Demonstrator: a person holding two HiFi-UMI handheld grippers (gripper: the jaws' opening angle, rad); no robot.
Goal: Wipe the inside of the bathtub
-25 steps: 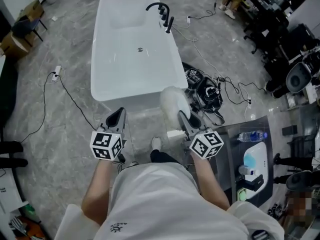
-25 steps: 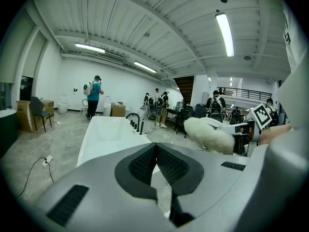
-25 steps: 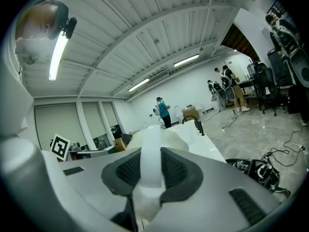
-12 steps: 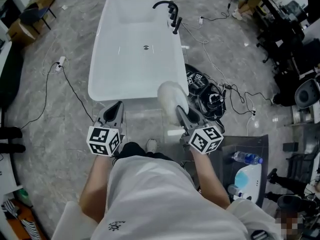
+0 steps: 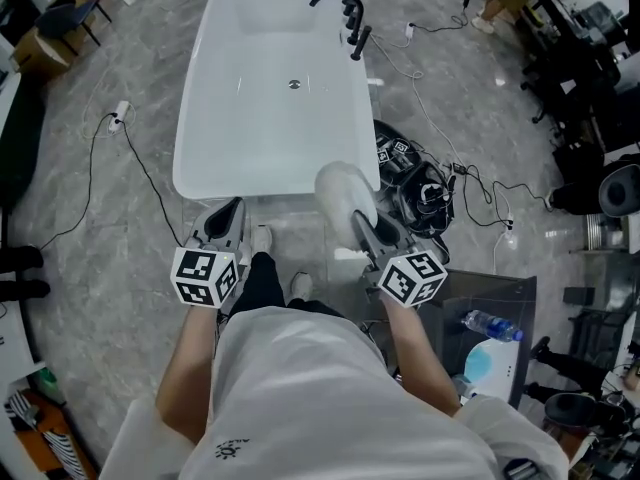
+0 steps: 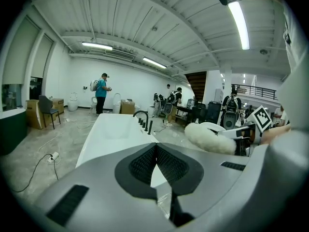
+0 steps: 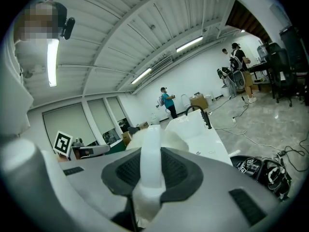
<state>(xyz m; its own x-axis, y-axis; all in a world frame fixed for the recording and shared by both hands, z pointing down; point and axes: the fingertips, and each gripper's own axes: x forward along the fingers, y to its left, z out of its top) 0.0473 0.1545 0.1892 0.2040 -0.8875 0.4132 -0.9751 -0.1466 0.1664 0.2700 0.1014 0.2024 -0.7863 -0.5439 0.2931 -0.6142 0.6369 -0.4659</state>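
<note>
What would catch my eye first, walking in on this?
A long white bathtub lies on the grey floor ahead, a black faucet on its right rim. Nearer, the right gripper has its jaws shut on the handle of a fluffy white brush, by the tub's near right corner.

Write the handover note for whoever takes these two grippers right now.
Left gripper: jaws together with nothing between them, held before the near end of the bathtub.
Right gripper: shut on the white handle of the fluffy wiper. Its pad sits over the tub's near right corner, not inside the basin.
Tub: empty, with the black faucet on the far right rim and the drain mid-basin.
Done: wiper in hand, person standing at the near end.
Left: lower the pad into the basin and wipe the inside. No wiping shows yet.
</note>
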